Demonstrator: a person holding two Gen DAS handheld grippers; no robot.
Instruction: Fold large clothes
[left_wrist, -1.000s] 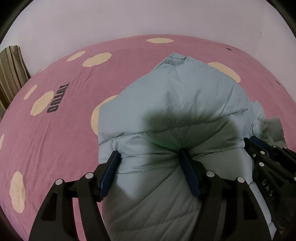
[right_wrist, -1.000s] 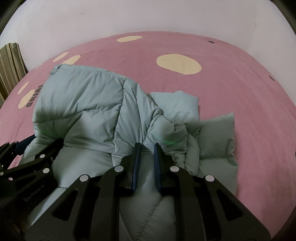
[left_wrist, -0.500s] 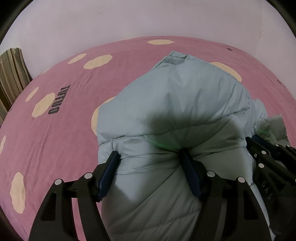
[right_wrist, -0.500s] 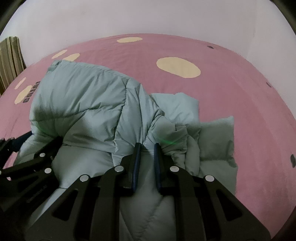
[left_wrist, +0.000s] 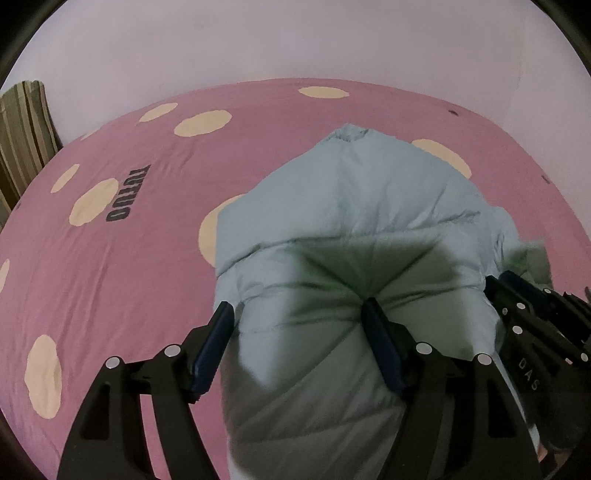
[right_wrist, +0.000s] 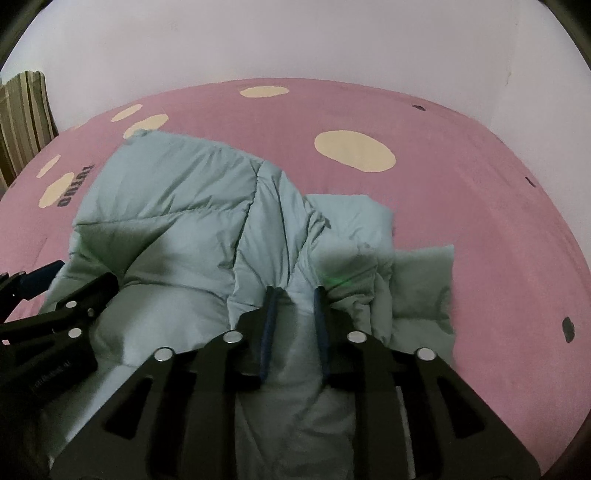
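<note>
- Puffer jacket (left_wrist: 351, 229), pale blue-green and quilted, lies bunched on the pink spotted bedsheet (left_wrist: 110, 277), its collar at the far end
- Left gripper (left_wrist: 297, 317): jaws spread wide, a thick fold of the jacket's near edge between the pads
- Right gripper (right_wrist: 295, 299): jaws narrowed, pinching a ridge of jacket fabric
- Striped cushion (right_wrist: 22, 118) at far left, against the wall (right_wrist: 295, 37)

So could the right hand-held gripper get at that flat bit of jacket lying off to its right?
Probably yes: the flat flap lies uncovered, but the right hand-held gripper currently pinches the jacket.
</note>
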